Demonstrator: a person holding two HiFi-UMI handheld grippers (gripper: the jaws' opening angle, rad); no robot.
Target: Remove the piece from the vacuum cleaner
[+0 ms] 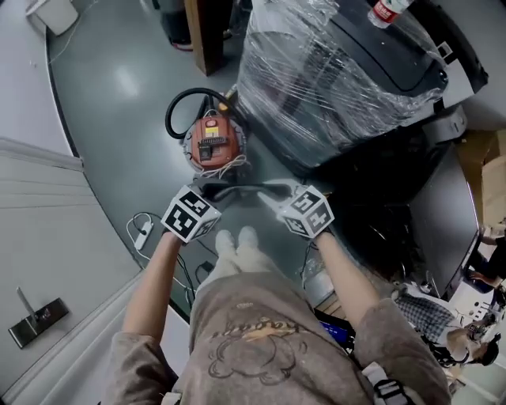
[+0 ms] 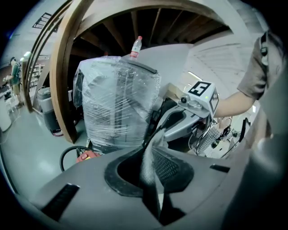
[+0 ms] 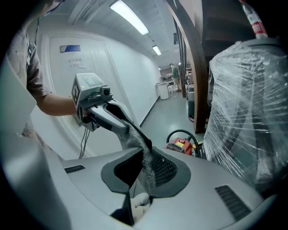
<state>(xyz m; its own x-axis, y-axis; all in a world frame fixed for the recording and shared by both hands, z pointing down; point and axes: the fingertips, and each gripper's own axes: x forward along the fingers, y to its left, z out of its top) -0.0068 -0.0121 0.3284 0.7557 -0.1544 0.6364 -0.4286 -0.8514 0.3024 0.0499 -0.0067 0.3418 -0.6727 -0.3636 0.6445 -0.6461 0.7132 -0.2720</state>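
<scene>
The red vacuum cleaner [image 1: 213, 141] stands on the grey floor ahead of me, its black hose [image 1: 183, 104] looped at its left. It shows small in the gripper views [image 2: 87, 156] [image 3: 182, 146]. A dark, thin, cloth-like grey piece [image 1: 237, 190] hangs in the air between my two grippers, apart from the vacuum cleaner. My left gripper [image 1: 209, 192] is shut on one end [image 2: 148, 157]. My right gripper [image 1: 270, 195] is shut on the other end [image 3: 146, 164]. Each gripper view shows the other gripper [image 2: 158, 131] [image 3: 131, 131] clamped on the strip.
A large machine wrapped in clear plastic [image 1: 332, 71] stands right of the vacuum cleaner, with a bottle [image 1: 387, 9] on top. A wooden post [image 1: 207, 32] rises behind. A white power strip with cables [image 1: 145, 232] lies at the left by the wall. My white shoes [image 1: 237, 241] are below the grippers.
</scene>
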